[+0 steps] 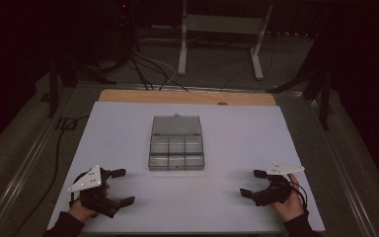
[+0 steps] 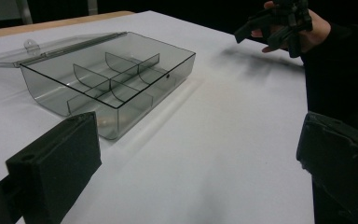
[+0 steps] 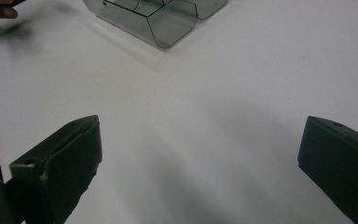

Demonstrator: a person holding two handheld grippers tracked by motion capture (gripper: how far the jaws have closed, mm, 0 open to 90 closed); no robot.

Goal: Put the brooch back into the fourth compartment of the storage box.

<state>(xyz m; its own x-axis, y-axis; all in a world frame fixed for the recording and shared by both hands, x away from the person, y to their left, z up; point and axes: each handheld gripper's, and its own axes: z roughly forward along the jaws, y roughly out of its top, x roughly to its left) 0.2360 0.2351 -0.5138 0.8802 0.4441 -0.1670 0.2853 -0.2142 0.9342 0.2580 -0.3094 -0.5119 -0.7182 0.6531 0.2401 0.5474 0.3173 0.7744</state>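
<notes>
High view: left tool and right tool gape wide near unlabelled box.

Left gripper and right gripper rest low, jaws spread wide.

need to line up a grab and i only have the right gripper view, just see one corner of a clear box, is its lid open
Observer: Yes. In the high view the compartment box has its lid folded flat on the table behind it.
Operator: anything in the compartments
Observer: They look empty in the left gripper view; the dividers stand bare.
Operator: where is the left hand-held gripper
Observer: The left hand-held gripper is near the table's front left corner, jaws wide apart, holding nothing.
</notes>
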